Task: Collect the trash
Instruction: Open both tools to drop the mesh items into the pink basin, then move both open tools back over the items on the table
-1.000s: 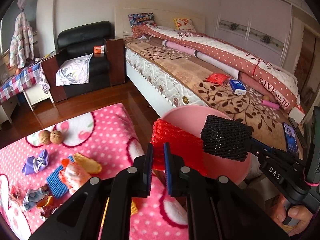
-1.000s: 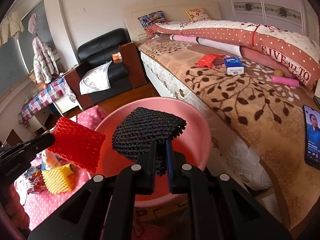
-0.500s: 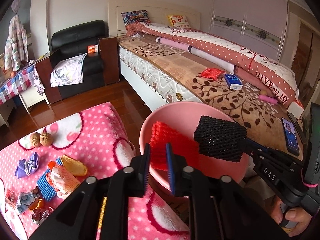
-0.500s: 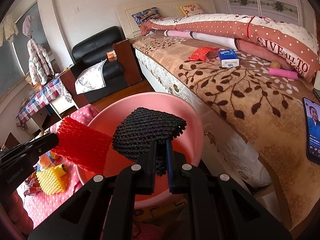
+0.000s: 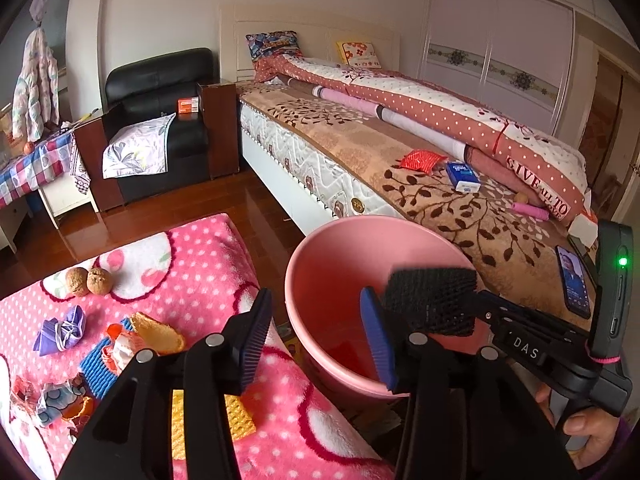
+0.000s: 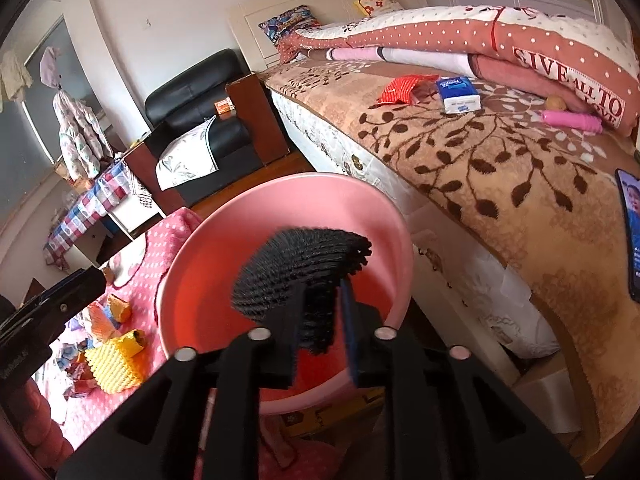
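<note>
Over the pink basin (image 5: pixel 320 248), my left gripper (image 5: pixel 316 336) opens empty; my right gripper (image 6: pixel 320 312) is loosening around the black foam net (image 6: pixel 296 264).

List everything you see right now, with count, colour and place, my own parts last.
Round plastic basin: one, pink, between bed and blanket.
Black foam fruit net: one, over the basin, between the right jaws.
Red foam net: one, lying in the basin.
Yellow foam net: one, on the pink dotted blanket.
Walnuts: two, brown, on the blanket.
Tissue pack: one, blue-white, on the bed.
Phone: one, on the bed.
Black leather armchair: one, by the wall.
Left gripper: jaws opening, empty.
Right gripper: jaws opening.
</note>
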The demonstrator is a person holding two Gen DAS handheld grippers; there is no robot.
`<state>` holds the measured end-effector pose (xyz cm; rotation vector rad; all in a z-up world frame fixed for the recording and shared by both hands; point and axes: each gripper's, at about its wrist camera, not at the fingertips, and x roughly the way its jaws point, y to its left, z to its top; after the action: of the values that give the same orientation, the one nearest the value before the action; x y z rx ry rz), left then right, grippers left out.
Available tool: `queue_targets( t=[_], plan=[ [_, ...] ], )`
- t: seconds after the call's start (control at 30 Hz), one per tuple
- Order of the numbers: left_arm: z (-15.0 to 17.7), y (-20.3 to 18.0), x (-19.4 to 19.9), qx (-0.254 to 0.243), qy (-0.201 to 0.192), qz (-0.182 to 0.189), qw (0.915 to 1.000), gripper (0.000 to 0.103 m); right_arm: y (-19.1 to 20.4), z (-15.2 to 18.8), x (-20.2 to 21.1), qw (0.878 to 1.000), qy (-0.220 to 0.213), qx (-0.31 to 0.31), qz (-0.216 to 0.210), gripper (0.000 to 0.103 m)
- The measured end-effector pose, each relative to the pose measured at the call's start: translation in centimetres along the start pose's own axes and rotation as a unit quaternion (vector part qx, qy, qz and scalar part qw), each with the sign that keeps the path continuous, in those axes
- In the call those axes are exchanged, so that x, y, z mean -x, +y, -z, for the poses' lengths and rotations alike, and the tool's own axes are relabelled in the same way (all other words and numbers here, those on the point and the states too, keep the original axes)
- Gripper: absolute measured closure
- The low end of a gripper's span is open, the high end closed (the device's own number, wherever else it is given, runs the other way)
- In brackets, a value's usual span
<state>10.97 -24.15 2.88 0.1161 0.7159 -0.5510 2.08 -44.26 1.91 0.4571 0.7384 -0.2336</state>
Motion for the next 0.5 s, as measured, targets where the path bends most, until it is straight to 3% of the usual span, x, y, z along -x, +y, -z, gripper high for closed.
queue_targets(
  t=[0.3, 0.5],
  plan=[
    [0.2, 1.0, 1.5, 0.009, -0.011, -0.001, 0.9999, 0.054, 0.9, 0.1, 0.8, 1.000, -0.008, 0.008, -0.013, 0.068],
    [0.3, 2.6, 3.2, 0.024, -0.024, -0.012, 0.9994, 0.054, 2.2, 0.6, 1.2, 0.997, -0.023, 0.022, -0.066, 0.068]
  ],
)
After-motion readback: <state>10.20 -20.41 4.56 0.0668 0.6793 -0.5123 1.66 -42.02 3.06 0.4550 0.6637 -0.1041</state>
